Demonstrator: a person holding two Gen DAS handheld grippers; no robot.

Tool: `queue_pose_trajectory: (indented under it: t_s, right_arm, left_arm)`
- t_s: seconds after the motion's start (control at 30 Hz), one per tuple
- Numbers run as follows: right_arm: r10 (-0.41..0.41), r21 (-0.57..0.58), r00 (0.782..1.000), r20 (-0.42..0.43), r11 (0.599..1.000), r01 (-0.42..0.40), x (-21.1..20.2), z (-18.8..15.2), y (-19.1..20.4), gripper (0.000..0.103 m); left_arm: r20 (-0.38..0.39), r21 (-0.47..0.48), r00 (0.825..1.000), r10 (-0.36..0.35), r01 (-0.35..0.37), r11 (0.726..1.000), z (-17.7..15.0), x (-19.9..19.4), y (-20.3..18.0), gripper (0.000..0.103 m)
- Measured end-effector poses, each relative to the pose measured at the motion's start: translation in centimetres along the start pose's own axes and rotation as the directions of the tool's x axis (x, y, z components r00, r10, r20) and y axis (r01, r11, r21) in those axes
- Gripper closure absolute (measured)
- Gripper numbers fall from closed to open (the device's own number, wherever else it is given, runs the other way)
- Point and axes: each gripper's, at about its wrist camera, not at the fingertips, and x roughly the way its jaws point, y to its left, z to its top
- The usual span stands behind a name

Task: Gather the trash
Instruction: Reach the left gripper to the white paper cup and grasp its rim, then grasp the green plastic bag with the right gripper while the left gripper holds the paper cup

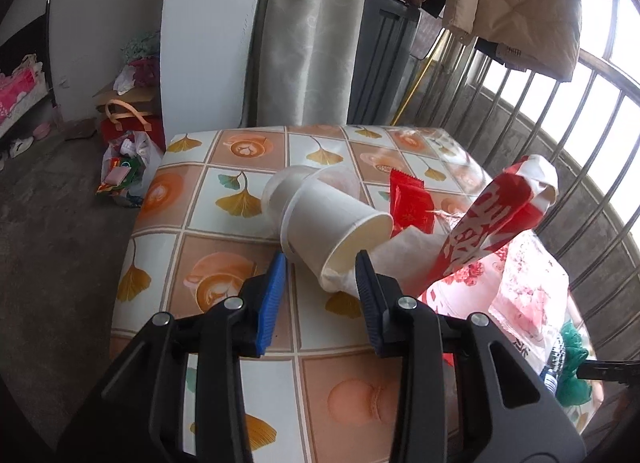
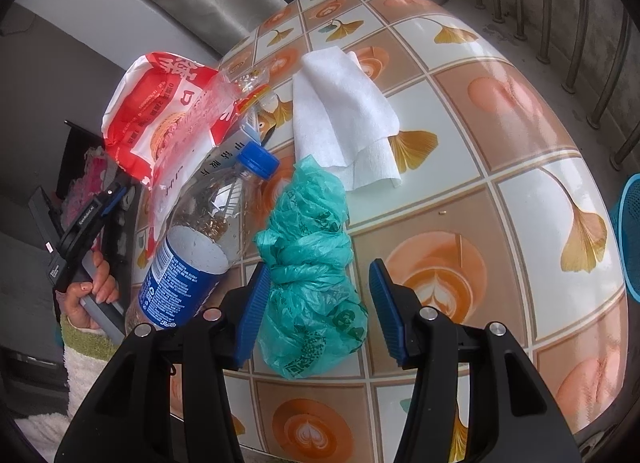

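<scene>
Two nested white paper cups [image 1: 332, 223] lie on their side on the patterned table [image 1: 224, 191], mouth toward me. My left gripper [image 1: 321, 263] is open, and its blue fingertips flank the cup's rim without pressing on it. A red wrapper [image 1: 412, 203] and a red-and-white bag [image 1: 492, 219] lie behind the cups. A crumpled green plastic bag [image 2: 308, 263] rests on the table between the fingers of my right gripper [image 2: 320, 265], which is open; a gap shows at the right pad. Beside the green bag lie a plastic bottle [image 2: 192, 255] with a blue cap and a white tissue [image 2: 344, 115].
A full plastic trash bag [image 1: 124, 171] sits on the floor left of the table, near a red handled bag [image 1: 128, 119]. A metal railing [image 1: 560, 123] runs behind the table and a curtain [image 1: 308, 43] hangs at the back. A blue basket [image 2: 630, 235] stands off the right edge.
</scene>
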Motion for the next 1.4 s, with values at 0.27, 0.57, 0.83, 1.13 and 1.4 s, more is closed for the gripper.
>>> queue_pose_trajectory:
  t_s: [0.27, 0.57, 0.83, 1.13, 1.4]
  right_arm:
    - [-0.006, 0.008, 1.000, 0.002, 1.000, 0.006, 0.0, -0.1, -0.2, 0.052]
    - [-0.004, 0.004, 1.000, 0.000, 1.000, 0.004, 0.2, -0.1, -0.1, 0.052]
    - [0.000, 0.012, 1.000, 0.005, 1.000, 0.000, 0.1, -0.1, -0.4, 0.052]
    - [0.006, 0.009, 1.000, 0.004, 1.000, -0.006, 0.3, -0.2, -0.4, 0.052]
    - [0.004, 0.008, 1.000, 0.008, 1.000, -0.004, 0.6, 0.1, -0.3, 0.053]
  left_arm:
    - [-0.009, 0.033, 0.995, 0.095, -0.095, 0.995, 0.4, 1.7, -1.0, 0.069]
    - [-0.028, 0.030, 0.986, 0.163, -0.162, 0.986, 0.0, 2.9, -1.4, 0.090]
    - [-0.016, 0.013, 0.983, 0.182, -0.182, 0.983, -0.3, 2.5, -1.0, 0.101]
    - [0.021, 0.029, 0.986, 0.163, -0.164, 0.986, -1.0, -1.5, -1.8, 0.102]
    - [0.072, 0.000, 0.988, 0.138, -0.139, 0.990, -0.5, -5.9, -1.5, 0.102]
